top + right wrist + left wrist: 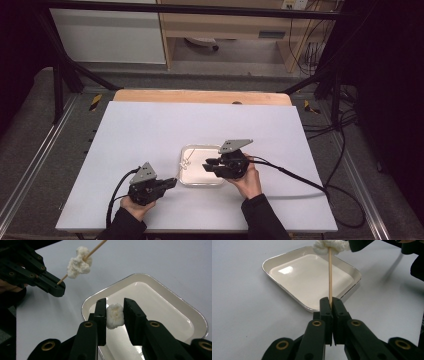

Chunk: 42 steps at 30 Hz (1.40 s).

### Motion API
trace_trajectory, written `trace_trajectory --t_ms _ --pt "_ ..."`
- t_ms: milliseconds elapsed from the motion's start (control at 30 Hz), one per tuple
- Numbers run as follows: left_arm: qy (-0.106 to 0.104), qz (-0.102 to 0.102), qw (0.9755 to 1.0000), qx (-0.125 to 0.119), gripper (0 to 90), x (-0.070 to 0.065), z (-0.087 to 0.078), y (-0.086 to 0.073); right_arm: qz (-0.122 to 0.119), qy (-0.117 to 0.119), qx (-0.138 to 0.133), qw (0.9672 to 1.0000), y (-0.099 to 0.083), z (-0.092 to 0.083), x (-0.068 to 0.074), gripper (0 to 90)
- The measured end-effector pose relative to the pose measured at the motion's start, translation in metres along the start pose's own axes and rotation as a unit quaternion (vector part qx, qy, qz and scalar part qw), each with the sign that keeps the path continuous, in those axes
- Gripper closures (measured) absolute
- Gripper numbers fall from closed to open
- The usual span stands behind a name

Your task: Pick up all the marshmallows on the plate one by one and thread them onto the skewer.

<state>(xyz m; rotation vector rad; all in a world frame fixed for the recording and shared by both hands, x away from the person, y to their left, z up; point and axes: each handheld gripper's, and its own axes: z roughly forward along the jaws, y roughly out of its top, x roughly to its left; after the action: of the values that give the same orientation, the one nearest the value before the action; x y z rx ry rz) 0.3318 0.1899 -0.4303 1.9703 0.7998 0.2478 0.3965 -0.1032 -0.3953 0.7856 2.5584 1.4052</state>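
Both of the person's sleeves [262,216] are black and long, reaching the wrists; the left gripper [170,183] and the right gripper [210,164] are matte black, each topped by a grey three-cornered plate [145,173]; a black cable [295,176] trails from each; the fingers [101,315] are flat black blocks with small dark screws, hinged on arms with brass-ringed pivots.

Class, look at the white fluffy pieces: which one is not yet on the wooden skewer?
The single white piece clamped between the right tongs above the tray. The other white pieces are already threaded on the skewer held by the left tongs.
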Motion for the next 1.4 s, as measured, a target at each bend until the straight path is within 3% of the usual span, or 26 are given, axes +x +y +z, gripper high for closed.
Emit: trace_trajectory --t_ms 633,933,1400 --pt "-0.004 0.005 1.0000 0.003 88.0 -0.001 0.001 0.000 0.041 0.015 -0.065 0.9969 0.016 -0.031 -0.006 73.8" --pt "-0.007 0.008 0.9999 0.002 88.0 -0.003 0.002 0.001 0.073 0.035 -0.098 0.9919 0.023 -0.035 -0.012 74.1" --pt "-0.013 0.013 0.9998 -0.001 88.0 -0.005 0.003 0.001 0.113 0.063 -0.125 0.9836 0.030 -0.030 -0.021 74.3"
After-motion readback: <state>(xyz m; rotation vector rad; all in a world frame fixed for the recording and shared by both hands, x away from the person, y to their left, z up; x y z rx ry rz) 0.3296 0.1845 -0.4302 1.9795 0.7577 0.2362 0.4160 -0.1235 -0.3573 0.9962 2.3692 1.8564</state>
